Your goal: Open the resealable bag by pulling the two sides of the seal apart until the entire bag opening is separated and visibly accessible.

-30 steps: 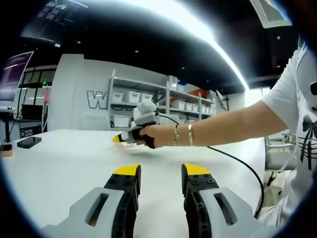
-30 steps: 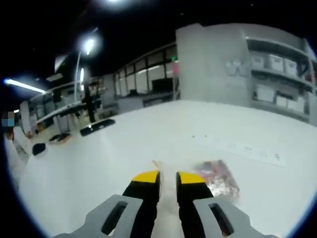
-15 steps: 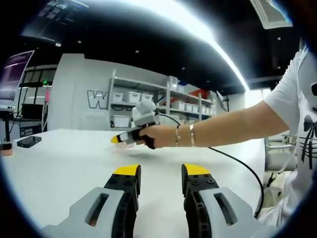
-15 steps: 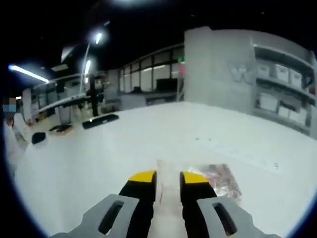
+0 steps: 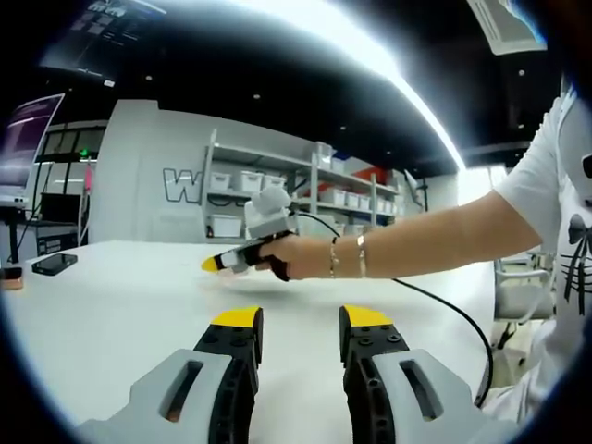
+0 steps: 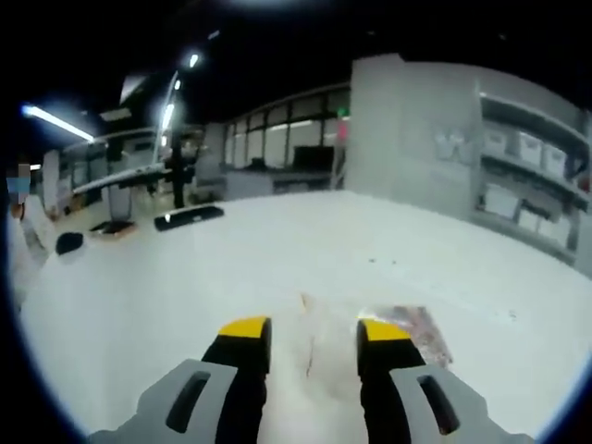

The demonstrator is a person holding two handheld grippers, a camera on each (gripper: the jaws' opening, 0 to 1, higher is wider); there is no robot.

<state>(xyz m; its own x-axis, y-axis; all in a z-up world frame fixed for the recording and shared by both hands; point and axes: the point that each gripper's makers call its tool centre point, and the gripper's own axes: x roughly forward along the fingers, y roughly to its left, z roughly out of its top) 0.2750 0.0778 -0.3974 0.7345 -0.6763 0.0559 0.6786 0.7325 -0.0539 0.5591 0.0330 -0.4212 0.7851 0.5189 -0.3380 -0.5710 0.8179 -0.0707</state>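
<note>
White tabletop: we hover both spread claws, right claw over the unopened bag, left claw idle.

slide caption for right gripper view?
Open right hand-held gripper poised over the resealable bag on the white table.

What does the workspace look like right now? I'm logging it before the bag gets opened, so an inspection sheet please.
Surface: white tabletop, lightly speckled.
Job's things: clear resealable plastic bag with reddish contents lying flat, just ahead of the right claw.
Clutter: dark flat phone and black bar-shaped device at the far edges.
Grippers: right claw open over the bag's edge; left claw open, empty.
Cables: black cable trailing from the right claw.
Surroundings: shelving with white bins.
</note>
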